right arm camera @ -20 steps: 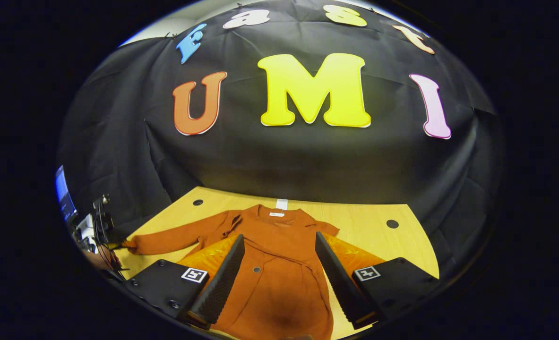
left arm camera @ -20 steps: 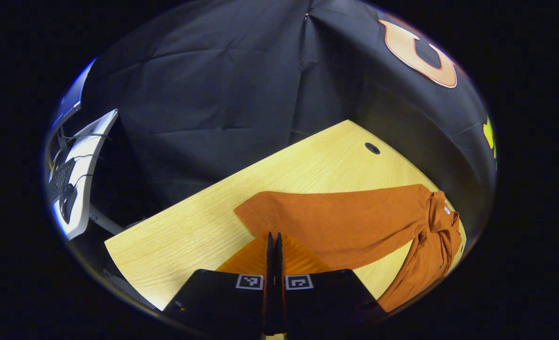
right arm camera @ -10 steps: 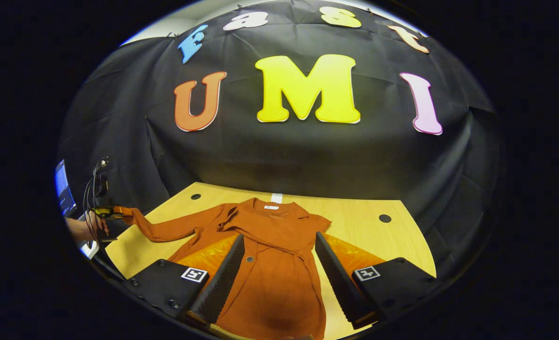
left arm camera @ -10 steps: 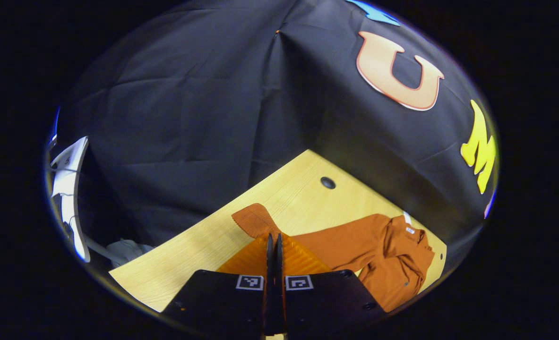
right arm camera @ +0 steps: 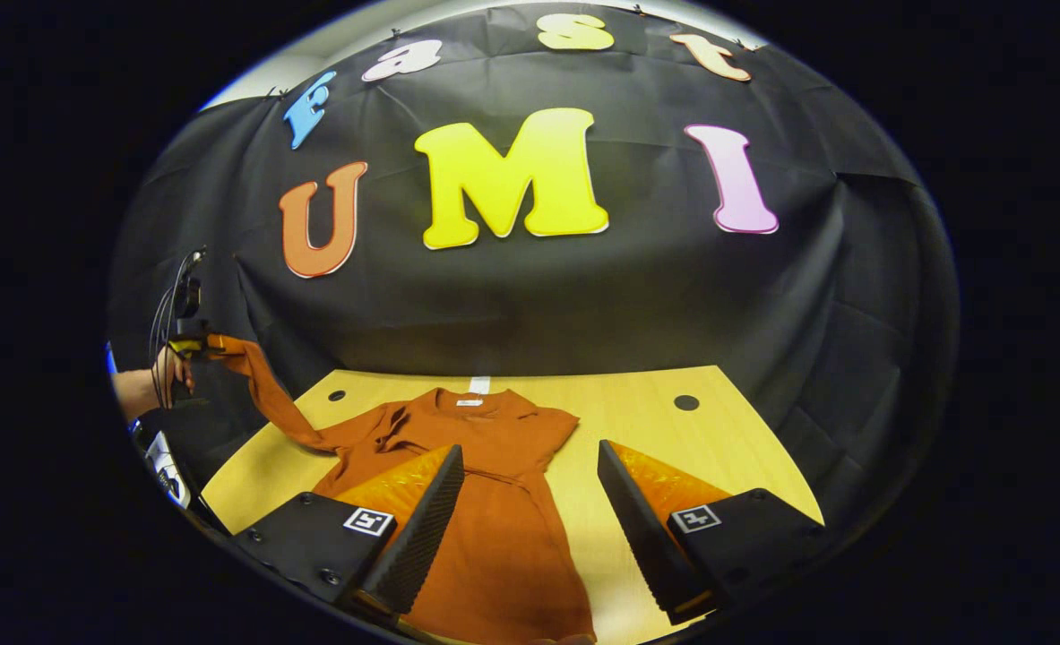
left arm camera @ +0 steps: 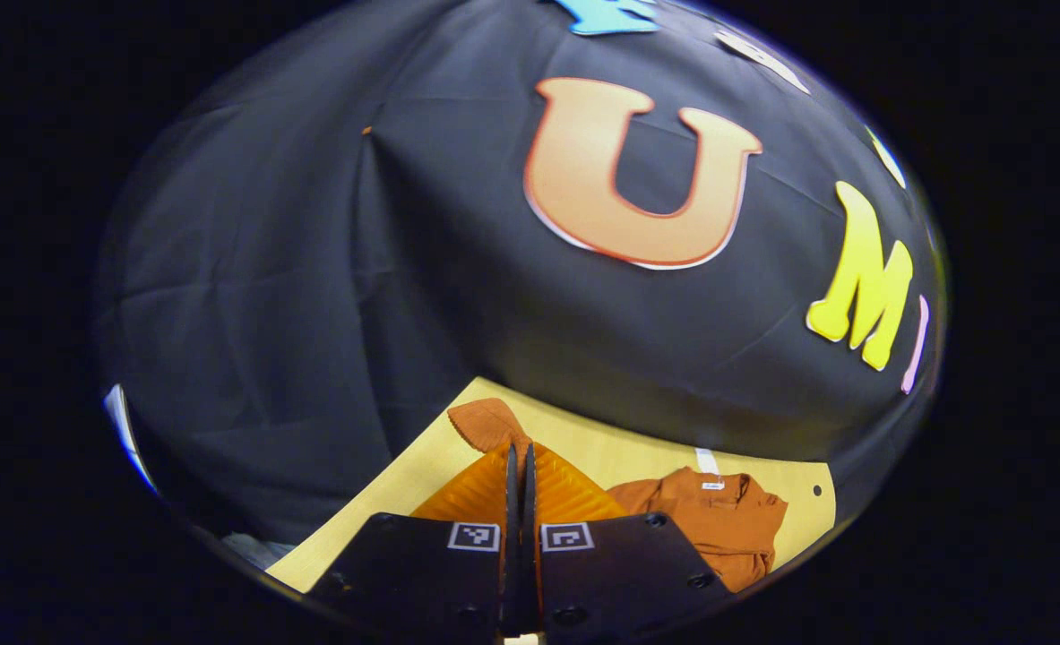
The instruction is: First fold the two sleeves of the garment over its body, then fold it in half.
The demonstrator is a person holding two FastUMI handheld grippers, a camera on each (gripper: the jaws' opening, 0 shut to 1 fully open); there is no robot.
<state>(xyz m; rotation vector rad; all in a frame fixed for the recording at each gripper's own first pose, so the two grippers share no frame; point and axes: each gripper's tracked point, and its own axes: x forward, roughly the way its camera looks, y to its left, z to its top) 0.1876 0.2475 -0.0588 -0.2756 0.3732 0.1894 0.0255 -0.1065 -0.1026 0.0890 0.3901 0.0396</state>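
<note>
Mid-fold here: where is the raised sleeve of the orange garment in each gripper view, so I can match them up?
Left gripper view: the sleeve cuff pokes up just above the shut jaws, bottom centre.
Right gripper view: the sleeve rises at far left from the garment to the left gripper.
Shared landmark: the white neck label near the table's far edge.

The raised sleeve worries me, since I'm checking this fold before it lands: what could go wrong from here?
1. The left tool pinches only the sleeve near its cuff, high off the table; it could slip free.
2. Nothing pins the garment; the right tool hovers open above it, so the pull may drag the body.
</note>
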